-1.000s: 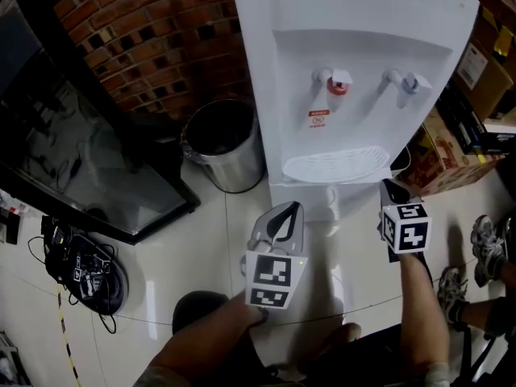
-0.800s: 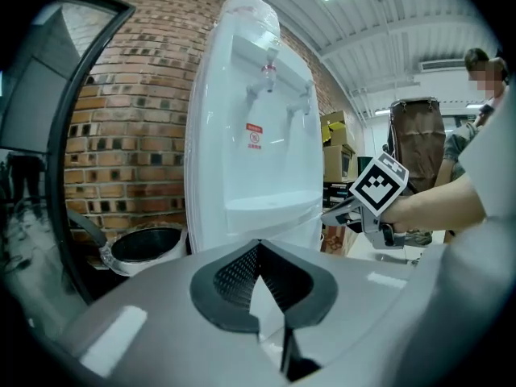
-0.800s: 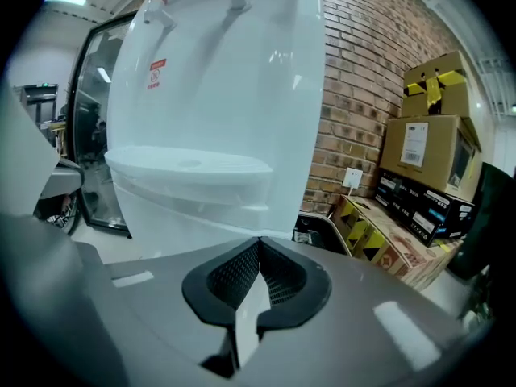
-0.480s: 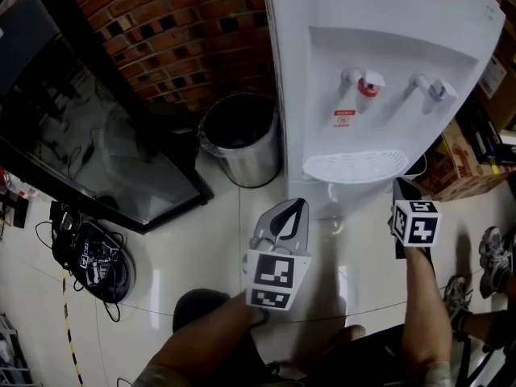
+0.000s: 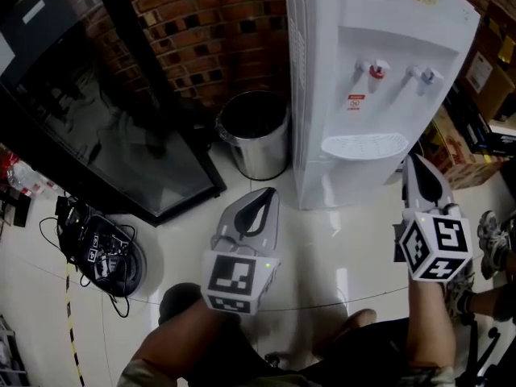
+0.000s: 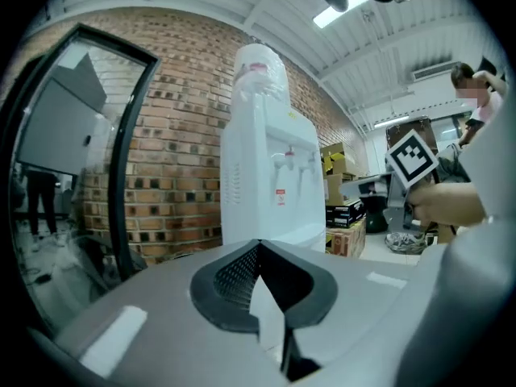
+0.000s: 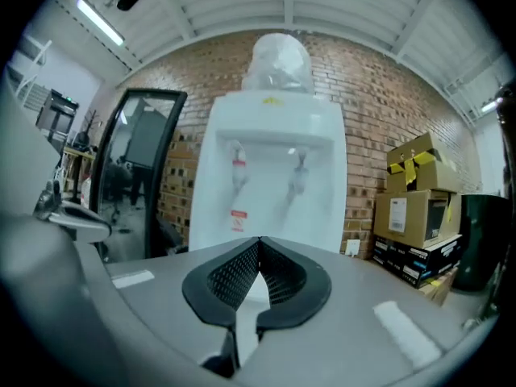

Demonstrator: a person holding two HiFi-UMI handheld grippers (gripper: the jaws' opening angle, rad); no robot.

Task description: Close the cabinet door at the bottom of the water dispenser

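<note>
Below the drip tray (image 5: 364, 145) of the water dispenser (image 5: 379, 71) sits the cabinet door (image 5: 348, 182). From the head view its face looks flush with the white body, with no leaf swung out over the floor (image 5: 339, 248). I judge it closed or very nearly so, though the steep angle hides its seam and latch.

Your left gripper (image 5: 264, 195) has its jaws pinched together with nothing between them. So does your right gripper (image 5: 418, 168). Both hang well clear of the dispenser, and both gripper views look level at the taps, not at the door.

If you want to be sure of the latch, use one closed tip as a blunt pusher. Lower it to the door's free edge, set it square on the panel, and press straight in until the panel seats. I cannot tell which side carries the hinge, so check that first. Push low and gently, since a tall dispenser could rock.

Room is uneven:
- **Left:** the metal bin (image 5: 256, 131) stands just beside the dispenser, and a dark glass panel (image 5: 105, 135) leans against the brick wall (image 5: 210, 22).
- **Right:** stacked boxes (image 5: 472, 127) crowd the other side.
- **Front:** bare tile here is your free lane, so come in and back out along it.
</note>
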